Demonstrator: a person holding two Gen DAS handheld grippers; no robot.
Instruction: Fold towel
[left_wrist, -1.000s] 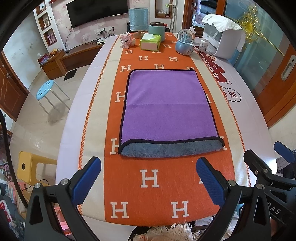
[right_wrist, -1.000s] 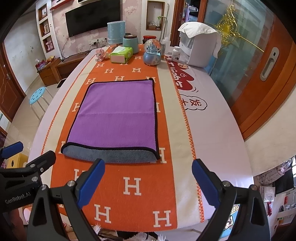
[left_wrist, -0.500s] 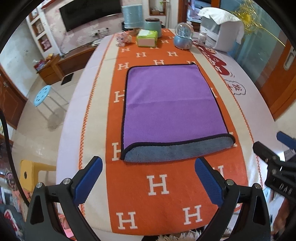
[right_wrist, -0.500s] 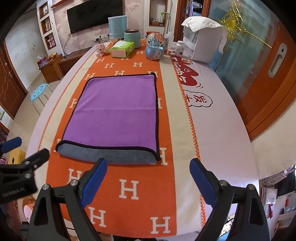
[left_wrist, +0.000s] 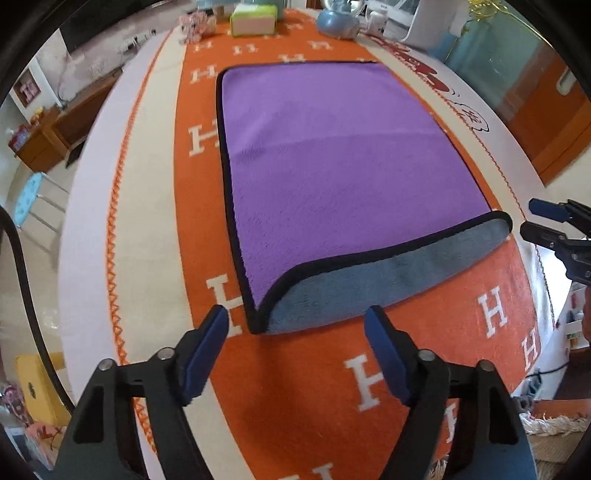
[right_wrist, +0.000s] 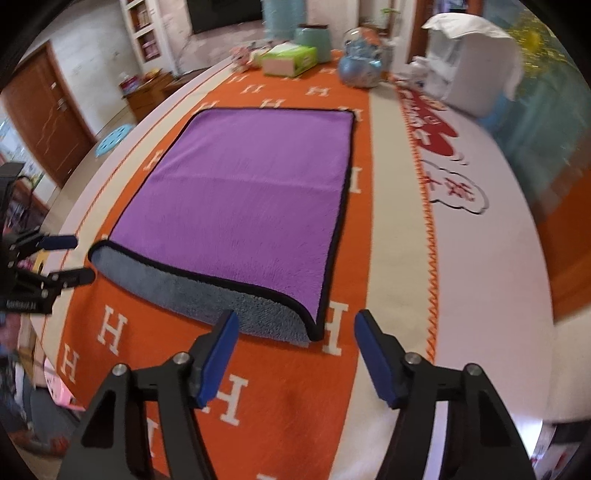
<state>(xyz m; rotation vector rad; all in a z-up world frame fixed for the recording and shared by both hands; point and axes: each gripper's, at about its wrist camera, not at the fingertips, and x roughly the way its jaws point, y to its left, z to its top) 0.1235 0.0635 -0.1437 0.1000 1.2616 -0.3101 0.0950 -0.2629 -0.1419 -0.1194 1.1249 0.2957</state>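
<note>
Grippers low over table's near edge: left gripper (left_wrist: 297, 323) spread apart at towel's near-left corner, right gripper (right_wrist: 293, 325) spread apart at near-right corner, neither touching. Purple towel (left_wrist: 332, 158) flat mid-table on orange cloth (left_wrist: 295, 369), grey underside showing. Tissue box (right_wrist: 290, 59) at far edge.
</note>
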